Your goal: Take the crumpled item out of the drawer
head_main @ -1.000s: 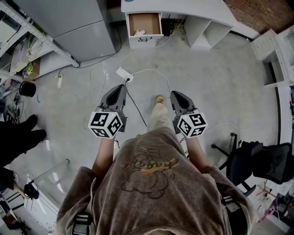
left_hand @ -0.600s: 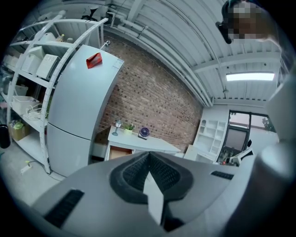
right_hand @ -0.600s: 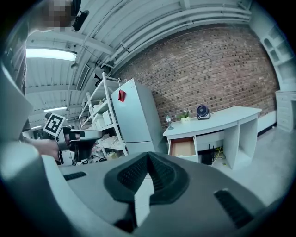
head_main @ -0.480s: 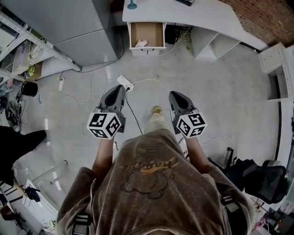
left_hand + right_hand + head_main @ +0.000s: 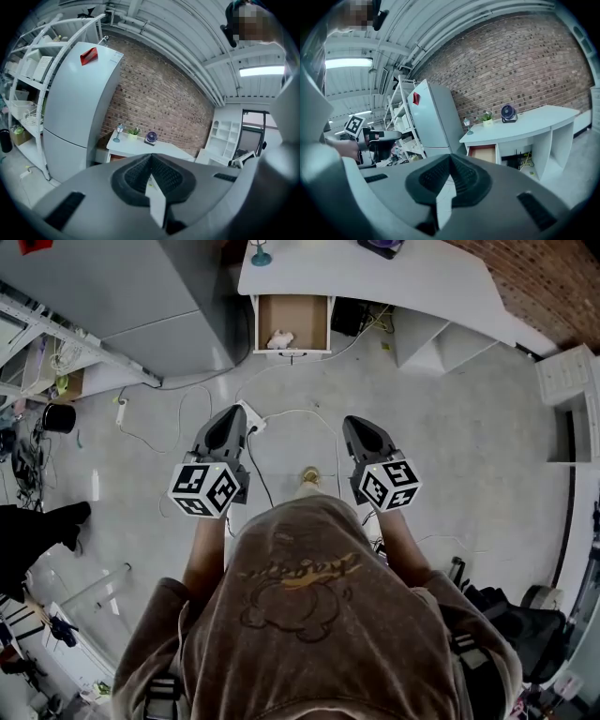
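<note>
A white desk (image 5: 375, 277) stands at the far wall with its drawer (image 5: 292, 322) pulled open. A small white crumpled item (image 5: 279, 338) lies inside near the drawer's front. My left gripper (image 5: 233, 414) and right gripper (image 5: 355, 424) are held side by side over the floor, well short of the drawer and pointing toward it. Both are shut with nothing in them. In the right gripper view the closed jaws (image 5: 450, 159) sit below the open drawer (image 5: 483, 153). In the left gripper view the jaws (image 5: 151, 159) hide the drawer; the desk (image 5: 140, 147) shows above them.
A power strip (image 5: 251, 418) and cables lie on the floor between me and the desk. A tall grey fridge (image 5: 141, 287) stands left of the desk, with metal shelving (image 5: 37, 334) further left. White shelf units (image 5: 562, 371) and an office chair (image 5: 525, 615) are on the right.
The person has walked toward the desk, so both grippers have moved forward and the open drawer is closer. Both grippers stay shut.
</note>
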Action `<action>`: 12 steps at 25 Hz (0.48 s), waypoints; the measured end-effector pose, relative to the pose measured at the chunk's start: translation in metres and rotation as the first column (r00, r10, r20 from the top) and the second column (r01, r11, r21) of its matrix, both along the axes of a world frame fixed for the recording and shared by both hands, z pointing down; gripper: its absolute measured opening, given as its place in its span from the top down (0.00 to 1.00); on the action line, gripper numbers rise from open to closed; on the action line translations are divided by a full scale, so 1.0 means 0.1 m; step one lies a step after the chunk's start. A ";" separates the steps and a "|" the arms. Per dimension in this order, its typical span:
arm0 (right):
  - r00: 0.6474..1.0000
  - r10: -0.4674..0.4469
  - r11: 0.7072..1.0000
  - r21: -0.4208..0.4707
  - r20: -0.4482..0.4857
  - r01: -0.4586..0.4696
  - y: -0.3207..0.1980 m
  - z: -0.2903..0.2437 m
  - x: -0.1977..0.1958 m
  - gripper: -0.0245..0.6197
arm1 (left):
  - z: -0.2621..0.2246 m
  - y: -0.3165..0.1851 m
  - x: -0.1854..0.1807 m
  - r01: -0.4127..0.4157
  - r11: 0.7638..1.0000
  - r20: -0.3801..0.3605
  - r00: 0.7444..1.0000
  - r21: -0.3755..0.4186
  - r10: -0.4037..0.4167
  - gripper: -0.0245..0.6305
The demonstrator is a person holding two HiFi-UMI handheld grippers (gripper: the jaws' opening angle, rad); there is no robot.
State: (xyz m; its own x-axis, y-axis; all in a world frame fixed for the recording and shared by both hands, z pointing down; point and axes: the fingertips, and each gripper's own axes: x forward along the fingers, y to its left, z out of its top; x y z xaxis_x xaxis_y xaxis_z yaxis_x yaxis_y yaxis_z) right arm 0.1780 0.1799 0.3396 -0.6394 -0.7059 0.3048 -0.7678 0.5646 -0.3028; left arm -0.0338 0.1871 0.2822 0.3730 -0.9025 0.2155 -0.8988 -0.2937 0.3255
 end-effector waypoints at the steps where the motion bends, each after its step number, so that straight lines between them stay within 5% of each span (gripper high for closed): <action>1: 1.000 -0.007 1.000 -0.002 0.001 0.007 -0.08 0.01 0.03 0.96 | 0.00 -0.06 0.03 0.006 1.000 0.004 1.000 0.000 -0.006 0.95; 12: 0.998 -0.059 0.998 -0.012 0.000 0.059 -0.63 0.12 0.14 0.96 | 0.10 -0.53 0.14 0.054 0.998 0.015 0.998 -0.009 -0.054 0.95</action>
State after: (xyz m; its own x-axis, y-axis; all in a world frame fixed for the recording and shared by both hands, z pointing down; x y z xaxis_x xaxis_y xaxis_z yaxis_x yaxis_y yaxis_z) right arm 0.1925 0.1169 0.3520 -0.6799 -0.6630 0.3135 -0.7332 0.6053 -0.3099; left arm -0.0201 0.1344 0.2921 0.3204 -0.9192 0.2289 -0.9180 -0.2417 0.3144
